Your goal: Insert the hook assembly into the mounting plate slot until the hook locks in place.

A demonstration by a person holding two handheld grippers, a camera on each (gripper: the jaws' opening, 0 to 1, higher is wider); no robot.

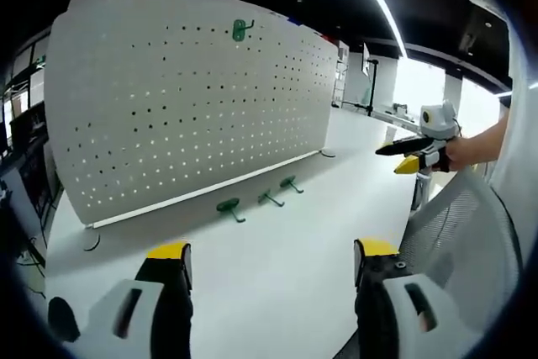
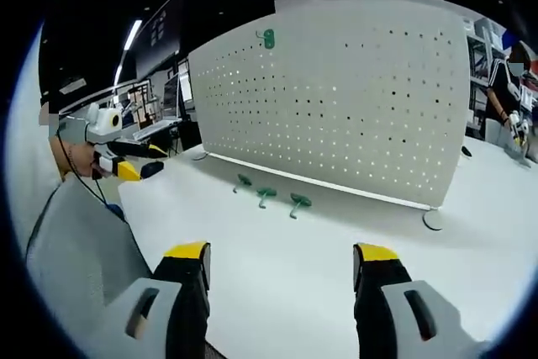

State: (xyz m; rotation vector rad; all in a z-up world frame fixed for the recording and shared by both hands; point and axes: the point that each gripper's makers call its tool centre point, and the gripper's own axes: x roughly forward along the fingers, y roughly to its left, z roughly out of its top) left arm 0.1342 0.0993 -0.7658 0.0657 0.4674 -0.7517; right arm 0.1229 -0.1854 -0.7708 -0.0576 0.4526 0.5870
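A white pegboard [image 1: 193, 98] [image 2: 353, 90] stands upright on the white table, with one green hook [image 1: 241, 30] [image 2: 268, 38] hung near its top edge. Three loose green hooks lie on the table before its base: one [image 1: 229, 207], another [image 1: 270, 198] and a third [image 1: 291, 183], seen from the other side as three hooks [image 2: 245, 181] [image 2: 265, 195] [image 2: 298, 203]. My left gripper [image 1: 273, 254] is open over the near table, nothing between its yellow-tipped fingers. My right gripper [image 2: 282, 254] is open too, and it appears at the right as a gripper [image 1: 412, 157] held by a hand.
The white table [image 1: 277, 275] runs from the pegboard toward me. A grey mesh chair back [image 1: 462, 233] [image 2: 76, 250] stands at the table's near edge. Desks and monitors fill the dim room behind. Another person stands at far right [image 2: 508, 94].
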